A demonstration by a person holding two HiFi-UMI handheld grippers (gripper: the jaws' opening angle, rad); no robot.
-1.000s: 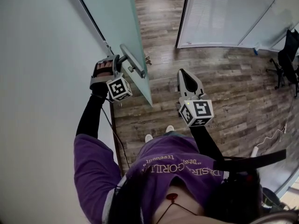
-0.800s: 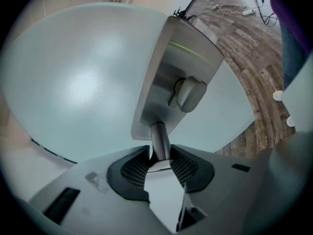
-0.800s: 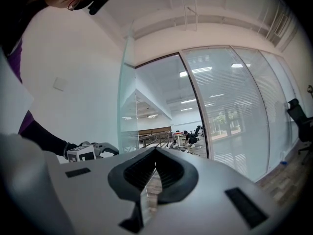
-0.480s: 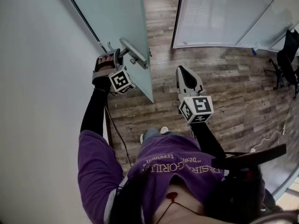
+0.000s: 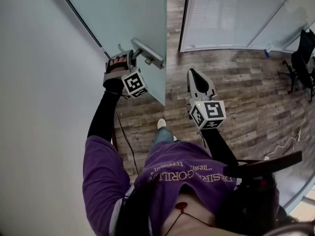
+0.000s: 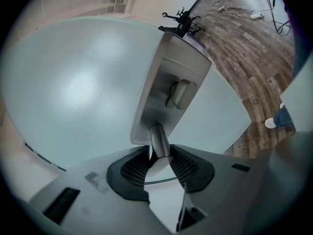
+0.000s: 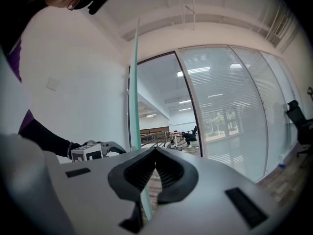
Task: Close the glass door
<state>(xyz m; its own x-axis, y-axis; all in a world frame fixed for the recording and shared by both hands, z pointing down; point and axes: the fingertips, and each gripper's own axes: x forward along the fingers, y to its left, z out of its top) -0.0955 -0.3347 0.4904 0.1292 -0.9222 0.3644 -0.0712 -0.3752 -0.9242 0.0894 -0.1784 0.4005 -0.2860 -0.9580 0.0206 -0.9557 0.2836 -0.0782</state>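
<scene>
**Door ajar, handle pinched near its tip**

The left gripper (image 6: 159, 156) has its jaws closed on the round metal handle (image 6: 157, 140) of the glass door (image 5: 125, 14), catching the bar close to its free end rather than near the lock plate (image 6: 168, 82). The right gripper (image 5: 196, 78) hangs at centre frame in the head view, jaws together on nothing, well apart from the door.

The likeliest trouble, as I judge it, is the grip. The bar is smooth and round, and only a short length sits between the ribbed pads, so a sideways pull could slide it out. The handle may also turn down under load and spoil the push. The person's shoe (image 5: 161, 124) stands just beside the door's lower corner, and a cable (image 5: 124, 140) runs along the floor by the wall; either could be caught by a careless step.

The door is a frosted, pale green pane with no frame. It fills the upper left and upper centre of the head view. Its free edge stands apart from the white door frame (image 5: 183, 18) at upper centre, with a strip of wooden floor (image 5: 174, 4) showing between them, so it is not yet closed.
</scene>
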